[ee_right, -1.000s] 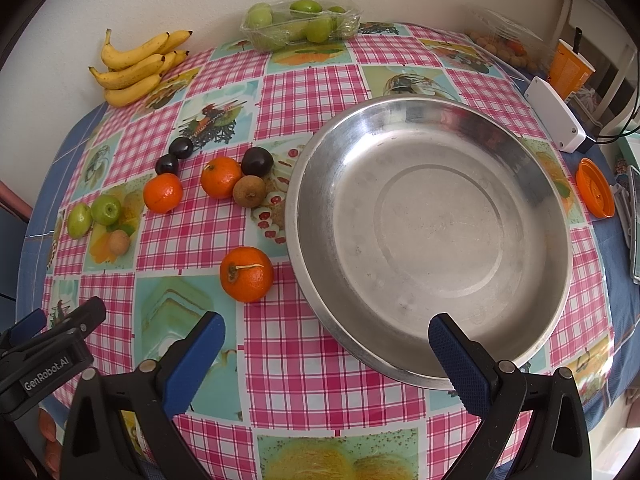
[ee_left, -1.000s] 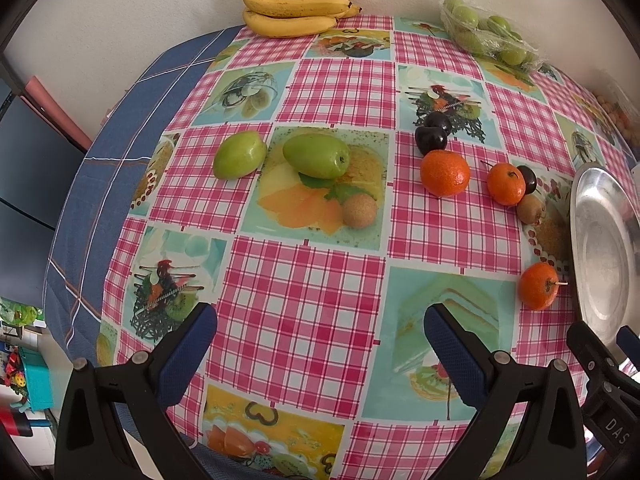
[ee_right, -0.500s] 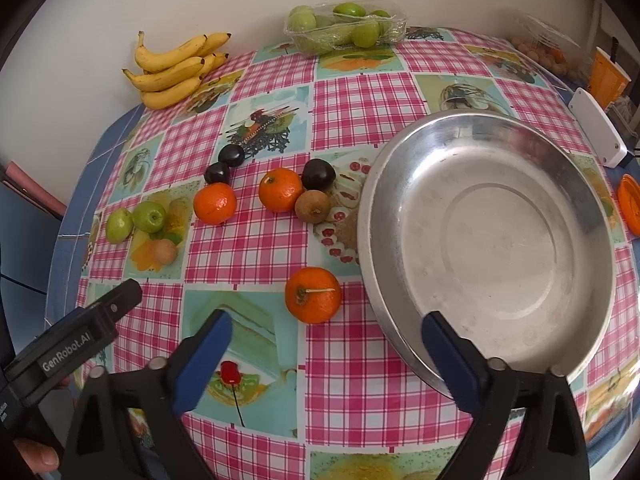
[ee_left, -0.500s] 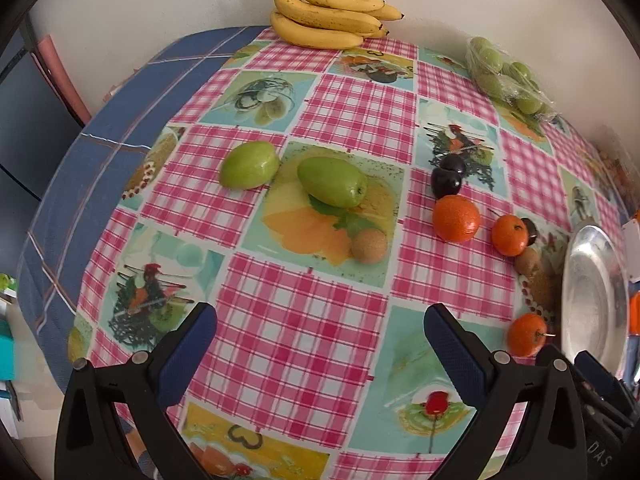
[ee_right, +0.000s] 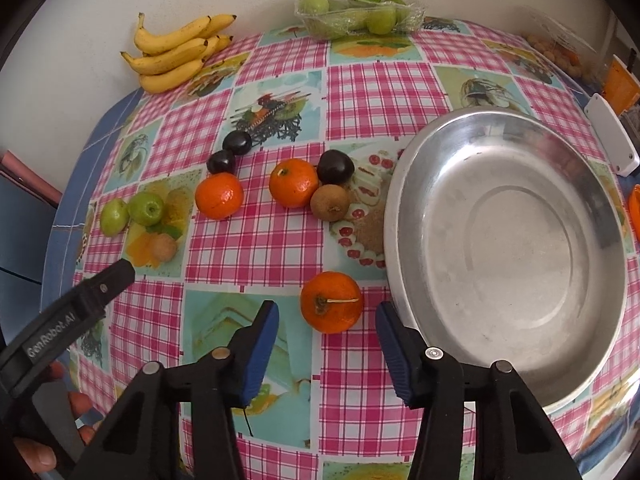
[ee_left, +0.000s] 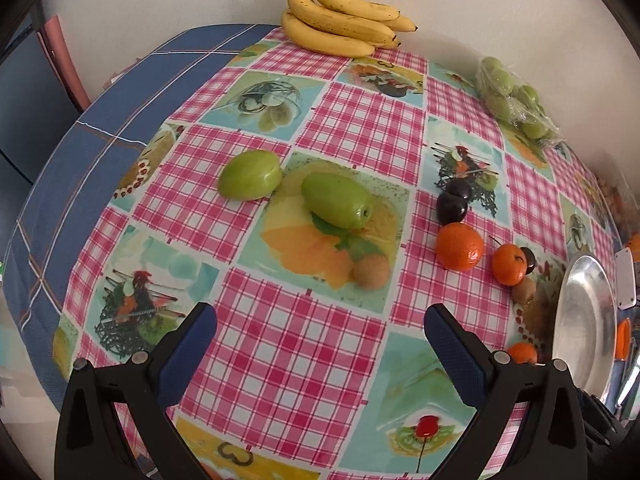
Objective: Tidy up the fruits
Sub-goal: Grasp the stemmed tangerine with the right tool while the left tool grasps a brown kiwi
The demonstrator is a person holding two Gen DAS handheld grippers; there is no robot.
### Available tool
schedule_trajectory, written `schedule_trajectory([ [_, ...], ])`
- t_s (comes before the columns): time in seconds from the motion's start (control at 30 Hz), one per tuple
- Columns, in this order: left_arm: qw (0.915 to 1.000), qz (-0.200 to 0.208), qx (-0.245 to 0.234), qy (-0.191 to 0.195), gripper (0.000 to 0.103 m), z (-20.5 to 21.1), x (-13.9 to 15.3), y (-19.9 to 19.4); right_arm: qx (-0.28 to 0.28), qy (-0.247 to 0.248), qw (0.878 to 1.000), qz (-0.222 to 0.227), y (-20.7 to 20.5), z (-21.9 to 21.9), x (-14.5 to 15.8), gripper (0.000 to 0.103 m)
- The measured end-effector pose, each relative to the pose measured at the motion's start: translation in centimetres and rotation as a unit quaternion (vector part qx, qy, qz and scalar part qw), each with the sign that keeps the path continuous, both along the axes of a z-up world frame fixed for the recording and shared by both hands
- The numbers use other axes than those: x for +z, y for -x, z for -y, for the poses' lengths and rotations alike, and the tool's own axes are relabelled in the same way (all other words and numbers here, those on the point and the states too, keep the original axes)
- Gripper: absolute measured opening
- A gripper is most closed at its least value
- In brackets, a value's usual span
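In the right wrist view an orange [ee_right: 331, 302] with a stem lies on the checked tablecloth, just left of the steel bowl [ee_right: 520, 240]. My right gripper [ee_right: 326, 316] is above it, jaws closing, the orange between the blue pads [ee_right: 262, 344] but untouched. Two more oranges [ee_right: 219, 195] [ee_right: 294, 182], dark plums [ee_right: 335, 166] and a kiwi [ee_right: 330, 202] lie farther back. My left gripper [ee_left: 320, 320] is open over bare cloth with nothing in it. Two green fruits [ee_left: 250, 175] [ee_left: 337, 200] and a small brown fruit [ee_left: 371, 272] lie ahead of it.
Bananas [ee_right: 176, 54] and a clear tray of green fruits [ee_right: 356, 10] sit against the back wall. A white device [ee_right: 610, 136] and orange items lie right of the bowl. The table's left edge drops off under blue cloth [ee_left: 80, 168]. A hand [ee_right: 36, 454] holds the left gripper.
The right gripper's jaws have narrowed a lot, and it has shifted left so the stemmed orange now sits between them. The left gripper has drifted and rolled, still open.
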State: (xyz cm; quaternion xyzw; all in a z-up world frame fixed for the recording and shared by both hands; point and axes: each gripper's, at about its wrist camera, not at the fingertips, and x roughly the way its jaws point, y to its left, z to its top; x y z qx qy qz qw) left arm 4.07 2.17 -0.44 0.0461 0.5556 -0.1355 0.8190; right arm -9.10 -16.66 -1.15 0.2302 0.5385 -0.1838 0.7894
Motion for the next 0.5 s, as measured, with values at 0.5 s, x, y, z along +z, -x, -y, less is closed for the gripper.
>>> schedule_trajectory([
  [0.5,0.9999,-0.010,-0.003,0.010,0.103,0.4,-0.3,-1.6,-0.007,0.008,0.999,-0.033,-2.0,0.5,-1.5,0.040],
])
